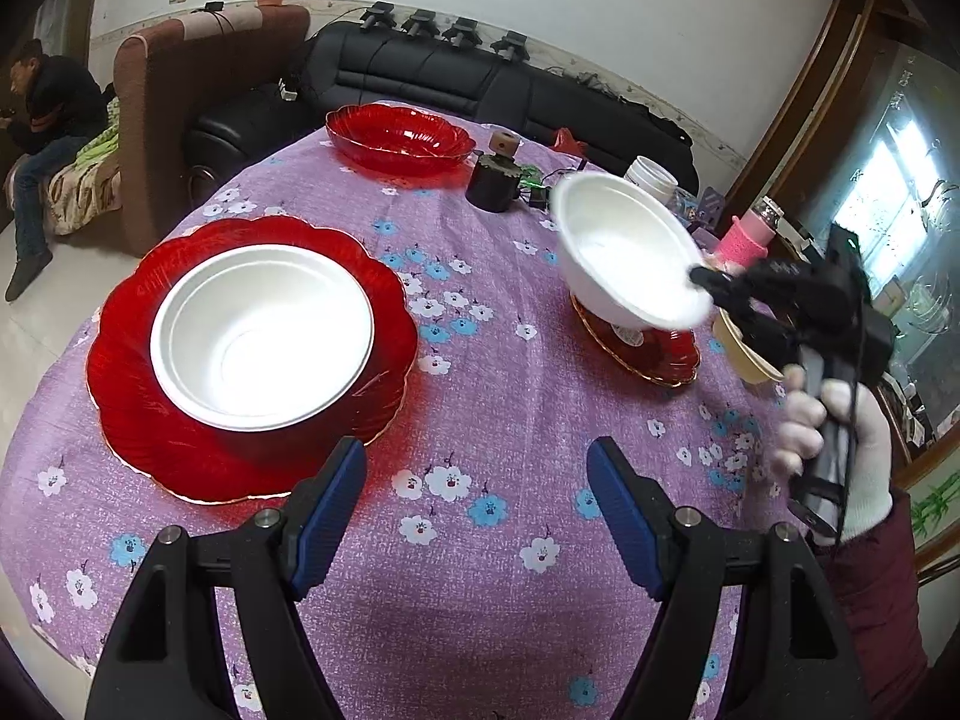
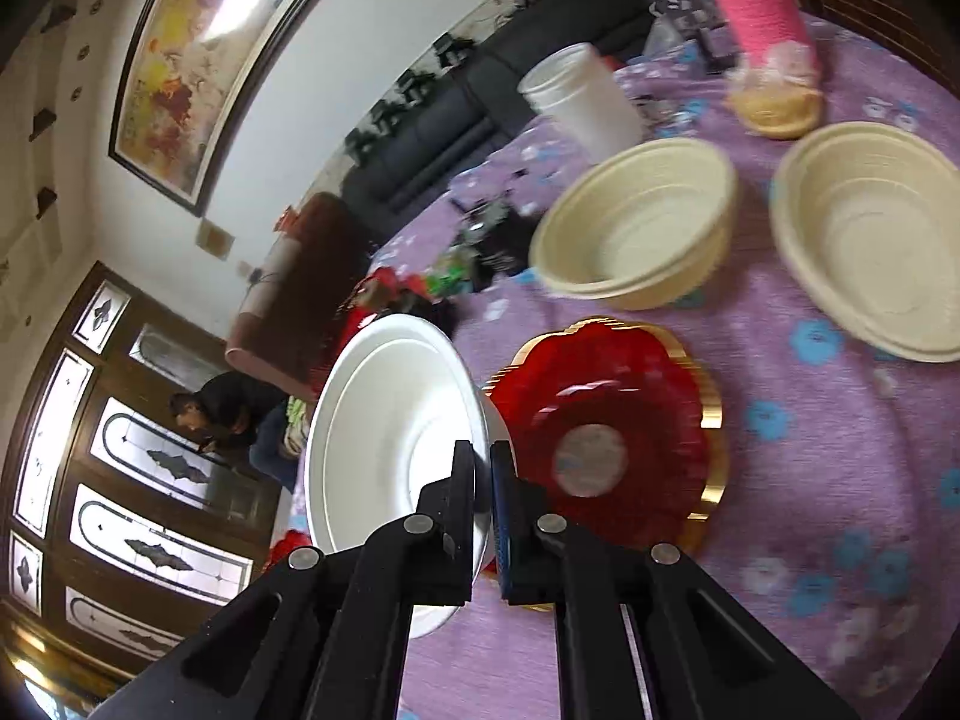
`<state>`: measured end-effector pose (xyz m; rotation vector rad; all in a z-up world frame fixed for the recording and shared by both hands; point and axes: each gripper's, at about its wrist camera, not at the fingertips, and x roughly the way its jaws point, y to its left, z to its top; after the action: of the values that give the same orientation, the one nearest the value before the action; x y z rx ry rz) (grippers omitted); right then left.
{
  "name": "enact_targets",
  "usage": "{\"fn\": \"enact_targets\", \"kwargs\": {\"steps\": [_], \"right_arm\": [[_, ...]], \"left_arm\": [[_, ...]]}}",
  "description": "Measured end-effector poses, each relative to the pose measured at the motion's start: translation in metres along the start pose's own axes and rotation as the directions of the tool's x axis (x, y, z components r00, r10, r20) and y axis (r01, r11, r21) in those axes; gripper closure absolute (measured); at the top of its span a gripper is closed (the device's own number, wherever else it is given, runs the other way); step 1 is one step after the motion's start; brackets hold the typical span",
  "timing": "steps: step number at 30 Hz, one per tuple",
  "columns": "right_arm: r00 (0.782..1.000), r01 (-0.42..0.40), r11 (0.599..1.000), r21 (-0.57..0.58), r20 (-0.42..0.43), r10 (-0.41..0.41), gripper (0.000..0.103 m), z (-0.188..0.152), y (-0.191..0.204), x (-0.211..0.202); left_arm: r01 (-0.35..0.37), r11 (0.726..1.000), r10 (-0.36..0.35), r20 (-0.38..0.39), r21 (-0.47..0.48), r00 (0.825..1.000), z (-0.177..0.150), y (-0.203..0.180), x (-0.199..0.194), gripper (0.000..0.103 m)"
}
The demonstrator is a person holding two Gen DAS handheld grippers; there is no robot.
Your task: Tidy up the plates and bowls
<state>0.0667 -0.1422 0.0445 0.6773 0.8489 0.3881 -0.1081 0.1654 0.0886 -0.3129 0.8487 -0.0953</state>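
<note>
White bowl (image 2: pixel 390 420) between right tongs (image 2: pixel 483 462)

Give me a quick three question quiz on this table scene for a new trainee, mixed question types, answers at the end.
1. True or false: the left gripper holds a bowl.
2. What does the right gripper grip? A) a beige bowl B) the white bowl C) a red plate
3. Fill in: the other white bowl sits on a large red ____.

Key: 1 false, its jaws are open and empty; 2 B, by the rim, tilted above the small red plate; 3 plate.
</note>
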Motion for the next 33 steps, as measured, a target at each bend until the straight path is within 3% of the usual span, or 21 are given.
{"fn": "enact_targets", "kwargs": {"steps": [8, 14, 18, 24, 27, 28, 30, 33], "right_arm": [[0.997, 0.055, 0.992, -0.113, -0.050, -0.061, 0.096, -0.006, 0.058, 0.077], [0.987, 0.109, 0.977, -0.181, -0.100, -0.128, 0.094, -0.012, 0.063, 0.115], [0.985, 0.130, 0.964, -0.232, -0.081, -0.152, 0.091, -0.014, 0.062, 0.108], [0.988, 0.152, 0.962, -0.229, -0.006, -0.157, 0.085, -0.003, 0.038, 0.053], [0.977, 0.215, 0.958, -0.191, 0.040, -0.211, 0.070, 0.004, 0.009, 0.023], [0.969, 0.246, 0.952, -0.184, 0.052, -0.240, 0.060, 0.005, -0.001, 0.015], [0.948, 0.318, 0.931, -0.180, 0.067, -0.311, 0.057, 0.005, -0.019, 0.007], [0.934, 0.356, 0.920, -0.165, 0.033, -0.356, 0.058, 0.003, -0.036, 0.011]], "left_arm": [[-0.004, 1.000, 0.004, -0.009, -0.002, 1.000, -0.003, 0.004, -0.001, 0.028], [-0.010, 1.000, 0.010, -0.005, -0.010, 1.000, -0.003, 0.011, -0.003, 0.028], [-0.005, 1.000, 0.005, -0.009, -0.015, 1.000, -0.003, 0.011, -0.001, 0.028], [0.009, 1.000, -0.009, -0.013, -0.006, 1.000, -0.005, 0.005, 0.002, 0.028], [0.020, 1.000, -0.020, -0.018, 0.001, 1.000, -0.006, -0.001, 0.005, 0.028], [0.027, 1.000, -0.026, -0.022, 0.005, 0.999, -0.007, -0.005, 0.008, 0.028], [0.036, 0.999, -0.036, -0.031, 0.016, 0.999, -0.007, -0.012, 0.010, 0.028], [0.043, 0.998, -0.041, -0.044, 0.046, 0.998, -0.011, -0.026, 0.013, 0.028]]}}
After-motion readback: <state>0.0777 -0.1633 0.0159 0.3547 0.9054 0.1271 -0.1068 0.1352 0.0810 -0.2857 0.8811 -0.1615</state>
